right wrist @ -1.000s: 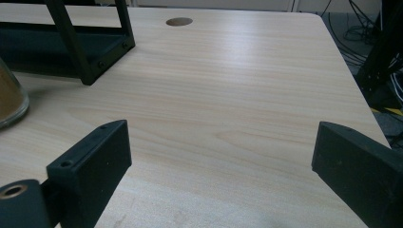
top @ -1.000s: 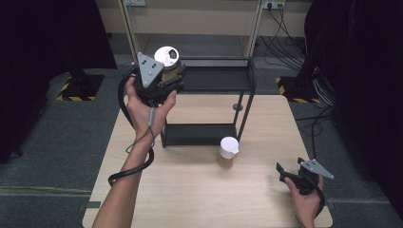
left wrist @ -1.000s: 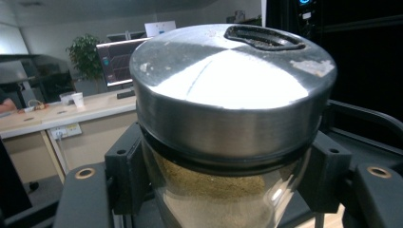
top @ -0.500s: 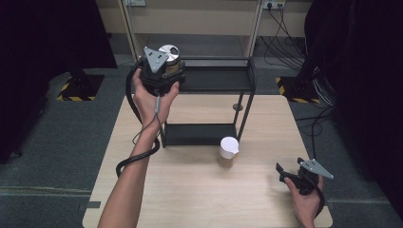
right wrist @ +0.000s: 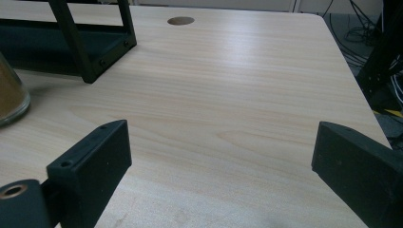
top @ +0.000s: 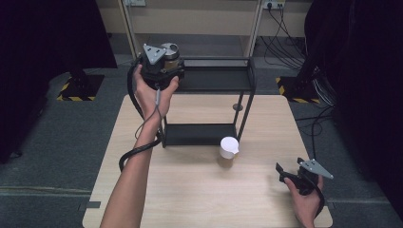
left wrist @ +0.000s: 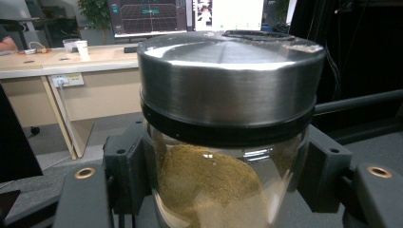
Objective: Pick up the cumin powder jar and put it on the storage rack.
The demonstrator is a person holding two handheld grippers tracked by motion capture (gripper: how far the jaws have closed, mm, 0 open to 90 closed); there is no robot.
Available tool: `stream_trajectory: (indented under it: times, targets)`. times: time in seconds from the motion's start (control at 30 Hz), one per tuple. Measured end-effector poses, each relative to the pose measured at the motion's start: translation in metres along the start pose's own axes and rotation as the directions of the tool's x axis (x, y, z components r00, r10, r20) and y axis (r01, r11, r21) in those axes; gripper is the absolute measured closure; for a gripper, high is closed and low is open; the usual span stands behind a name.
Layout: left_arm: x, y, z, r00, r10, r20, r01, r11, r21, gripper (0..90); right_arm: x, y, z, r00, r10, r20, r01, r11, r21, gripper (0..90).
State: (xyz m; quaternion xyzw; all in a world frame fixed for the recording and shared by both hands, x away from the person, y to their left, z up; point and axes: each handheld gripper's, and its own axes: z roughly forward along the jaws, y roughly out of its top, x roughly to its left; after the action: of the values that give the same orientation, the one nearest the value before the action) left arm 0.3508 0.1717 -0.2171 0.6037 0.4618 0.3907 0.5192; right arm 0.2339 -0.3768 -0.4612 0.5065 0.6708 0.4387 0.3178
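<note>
A glass jar (left wrist: 228,118) with a brushed metal lid and brown powder inside sits between the jaws of my left gripper (left wrist: 223,175), which is shut on its glass body. In the high view this jar (top: 171,51) is held up by my left gripper (top: 165,66) at the left end of the black rack's top shelf (top: 218,78). My right gripper (top: 284,175) rests low over the table's front right corner. Its jaws stand open with bare wood between them in the right gripper view (right wrist: 221,156).
A second jar (top: 229,147) with a white lid stands on the wooden table (top: 199,199) just in front of the rack's lower shelf (top: 199,135); its glass edge (right wrist: 9,95) shows left of my right gripper. A round cable hole (top: 237,108) lies behind the rack.
My left hand has carried the metal-lidded jar a little to the right and farther back, toward the rack's top shelf. The right hand has kept still.
</note>
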Motion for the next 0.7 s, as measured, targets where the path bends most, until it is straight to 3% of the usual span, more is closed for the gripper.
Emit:
stream_trajectory:
  times: [0.37, 0.43, 0.6, 0.7]
  targets:
    - [0.001, -0.006, 0.000, 1.0000, 0.001, 0.005, -0.001, 0.9998, -0.022, 30.9, 0.000, 0.001, 0.000, 1.0000, -0.003, 0.001, 0.003, 1.000, 0.004, 6.1]
    - [0.004, -0.008, 0.001, 0.9997, -0.015, 0.017, 0.016, 0.9993, -0.034, 30.3, 0.001, 0.001, 0.000, 1.0000, -0.005, 0.001, 0.005, 1.000, 0.004, 6.0]
    - [0.001, -0.016, -0.002, 0.9991, -0.035, 0.023, 0.037, 0.9958, -0.084, 10.0, -0.001, 0.001, 0.000, 1.0000, -0.002, -0.003, 0.002, 1.000, 0.005, 6.1]
    - [-0.004, -0.019, -0.006, 0.9998, 0.001, 0.019, 0.001, 0.9941, -0.108, 5.1, -0.001, 0.001, 0.000, 1.0000, -0.001, -0.003, 0.001, 1.000, 0.004, 6.0]
